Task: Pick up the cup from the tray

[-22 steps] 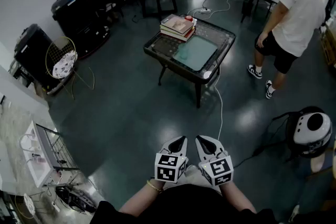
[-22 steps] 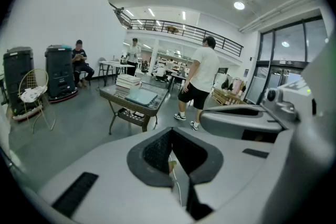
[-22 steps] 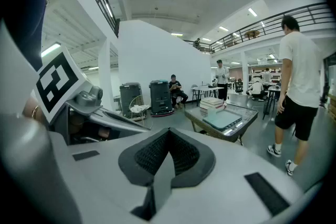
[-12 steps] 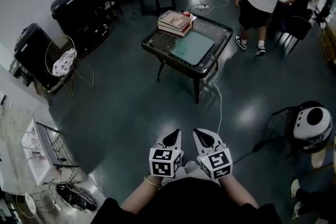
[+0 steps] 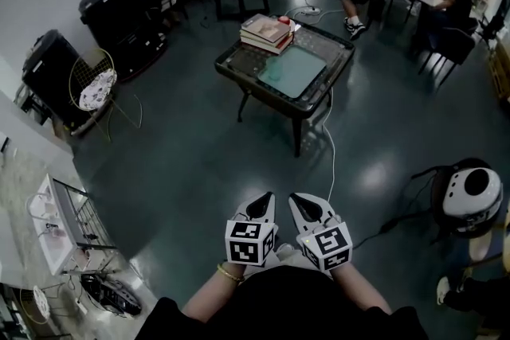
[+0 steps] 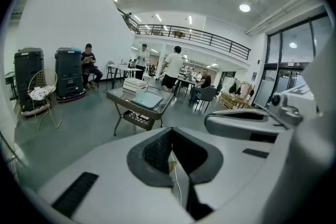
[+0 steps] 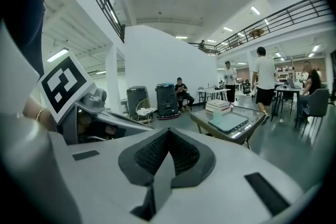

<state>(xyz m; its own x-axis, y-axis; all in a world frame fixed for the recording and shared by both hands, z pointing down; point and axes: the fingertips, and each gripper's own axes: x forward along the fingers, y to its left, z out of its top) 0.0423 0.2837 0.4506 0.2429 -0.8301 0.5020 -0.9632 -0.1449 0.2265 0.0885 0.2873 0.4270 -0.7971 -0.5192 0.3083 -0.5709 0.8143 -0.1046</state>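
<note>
Nothing's been grabbed yet. The left claw (image 5: 261, 208) and right claw (image 5: 306, 211) are parked side by side right in front of the person's belly, noses aimed forward and a bit down. That reads to me as a carry pose: the bench (image 5: 256, 90) is well off at 12 o'clock with a big stretch of floor (image 5: 199, 163) between, so there's nothing to reach for. Both claws are squeezed fully together with nothing between the pads.

The teal tray (image 5: 301, 69) sits on the bench top, with a stack of books (image 5: 265, 32) at its 11 o'clock. What I take for the cup (image 5: 276, 73) is a pale see-through shape standing on the tray's 9 o'clock side, near the books. It's too small to be sure.

The head view gives you the layout and the gap, but the claw tips are just blobs there. The gripper views are where you actually see the pads meeting, and they catch the bench side-on. The right gripper view also has the left claw's marker cube (image 7: 62, 85) at 9 o'clock. I'd guess the next job is walking up.
</note>
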